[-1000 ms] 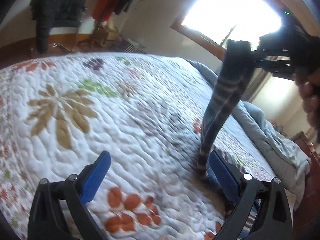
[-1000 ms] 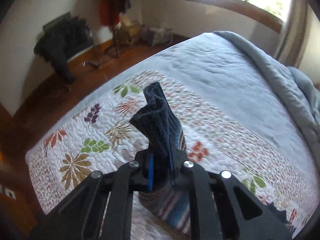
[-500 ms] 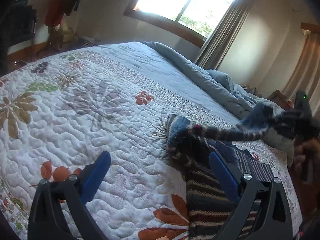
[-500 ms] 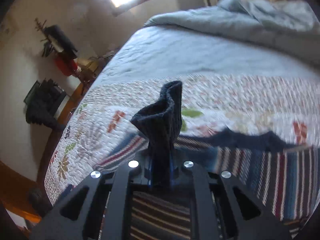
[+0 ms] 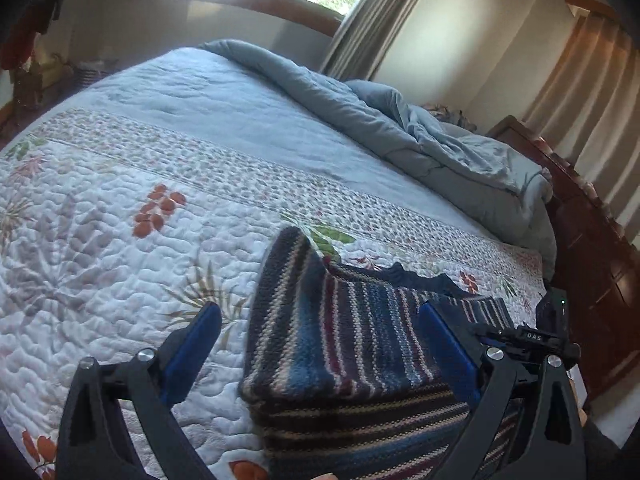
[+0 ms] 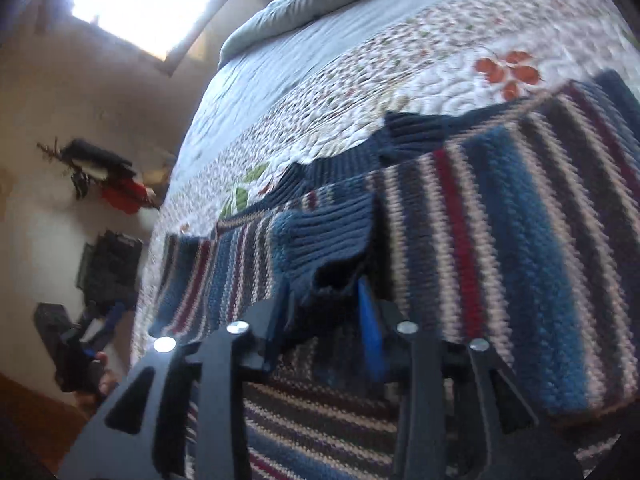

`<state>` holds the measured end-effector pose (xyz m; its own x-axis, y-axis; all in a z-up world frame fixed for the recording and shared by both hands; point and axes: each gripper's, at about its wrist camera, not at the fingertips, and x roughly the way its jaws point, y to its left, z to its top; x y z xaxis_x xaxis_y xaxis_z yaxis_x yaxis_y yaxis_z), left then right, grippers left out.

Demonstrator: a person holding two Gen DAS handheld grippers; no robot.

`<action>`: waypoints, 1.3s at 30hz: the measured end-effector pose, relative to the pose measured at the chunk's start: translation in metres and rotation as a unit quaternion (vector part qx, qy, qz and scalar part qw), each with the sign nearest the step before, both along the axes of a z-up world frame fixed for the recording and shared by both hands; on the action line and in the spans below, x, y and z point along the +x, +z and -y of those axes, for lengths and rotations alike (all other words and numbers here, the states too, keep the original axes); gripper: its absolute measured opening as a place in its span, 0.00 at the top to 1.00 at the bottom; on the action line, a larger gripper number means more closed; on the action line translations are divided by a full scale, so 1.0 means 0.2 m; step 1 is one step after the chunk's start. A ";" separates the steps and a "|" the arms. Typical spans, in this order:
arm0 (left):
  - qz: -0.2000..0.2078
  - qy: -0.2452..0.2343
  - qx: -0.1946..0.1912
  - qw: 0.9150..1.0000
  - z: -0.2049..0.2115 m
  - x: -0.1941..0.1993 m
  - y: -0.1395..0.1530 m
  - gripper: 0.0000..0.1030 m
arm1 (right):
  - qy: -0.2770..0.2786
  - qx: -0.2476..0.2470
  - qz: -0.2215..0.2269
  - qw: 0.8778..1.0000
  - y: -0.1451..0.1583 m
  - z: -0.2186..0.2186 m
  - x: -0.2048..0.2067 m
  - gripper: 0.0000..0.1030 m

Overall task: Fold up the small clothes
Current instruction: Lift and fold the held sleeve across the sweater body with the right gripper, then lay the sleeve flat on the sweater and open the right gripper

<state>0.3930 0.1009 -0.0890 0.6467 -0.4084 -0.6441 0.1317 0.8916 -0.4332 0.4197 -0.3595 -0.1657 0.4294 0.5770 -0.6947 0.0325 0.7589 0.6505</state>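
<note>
A small striped knitted sweater (image 5: 352, 344) in blue, maroon and cream lies on the quilted bed, a sleeve folded across its body. My left gripper (image 5: 320, 344) is open, its blue pads (image 5: 192, 352) on either side of the sweater's folded left edge, holding nothing. In the right wrist view the sweater (image 6: 500, 240) fills the frame. My right gripper (image 6: 324, 304) is shut on the dark blue ribbed cuff (image 6: 324, 240) of the sleeve, low over the sweater's body. The right gripper also shows in the left wrist view (image 5: 548, 332), at the sweater's far right.
A floral quilt (image 5: 120, 240) covers the bed. A crumpled blue duvet (image 5: 400, 128) lies along the far side. A wooden bed frame (image 5: 592, 248) and curtains stand at the right. The left gripper (image 6: 88, 344) and its hand show at the bed's left edge in the right wrist view.
The right gripper has carried the sleeve cuff down from high in the air and across the sweater's body. The left gripper has swung right and now frames the folded sweater.
</note>
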 end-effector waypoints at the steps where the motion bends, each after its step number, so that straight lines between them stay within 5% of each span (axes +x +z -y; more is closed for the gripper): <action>1: -0.010 -0.010 0.002 1.000 0.02 0.04 -0.01 0.04 | -0.012 0.018 -0.006 1.000 0.00 0.06 -0.01 0.56; 6: -0.029 -0.014 -0.010 0.999 0.00 0.15 -0.03 0.04 | -0.009 0.118 -0.086 0.989 -0.08 0.19 0.08 0.42; 14: -0.067 -0.016 -0.051 0.996 -0.03 0.23 -0.10 0.04 | 0.020 0.137 -0.155 0.978 -0.16 0.05 0.16 0.43; 16: -0.071 -0.018 -0.049 0.996 -0.02 0.24 -0.11 0.04 | 0.011 0.140 -0.155 0.978 -0.16 0.04 0.18 0.52; 18: -0.074 -0.017 -0.047 0.996 -0.01 0.24 -0.12 0.04 | 0.011 0.127 -0.146 0.981 -0.14 0.03 0.20 0.87; 19: -0.074 -0.016 -0.049 0.996 -0.01 0.24 -0.12 0.04 | 0.011 0.111 -0.129 0.985 -0.09 0.02 0.21 0.91; 27: -0.068 -0.057 -0.067 0.994 0.09 0.22 -0.06 0.04 | -0.015 0.019 -0.019 1.000 0.23 0.28 0.12 0.92; 32: -0.101 -0.113 -0.096 0.984 0.26 0.21 -0.17 0.04 | -0.027 -0.002 -0.071 0.997 0.01 0.39 0.06 0.86; 36: -0.131 -0.141 -0.094 0.977 0.35 0.18 -0.29 0.04 | -0.046 0.034 -0.076 0.996 -0.03 0.47 0.03 0.60; 39: -0.142 -0.147 -0.083 0.975 0.36 0.16 -0.35 0.04 | -0.062 0.052 -0.079 0.994 0.00 0.54 0.06 0.54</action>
<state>0.4250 0.0294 -0.1587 0.2915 -0.6630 -0.6895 0.2255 0.7482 -0.6240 0.4315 -0.4666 -0.1665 0.3916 0.5992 -0.6983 0.2294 0.6714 0.7047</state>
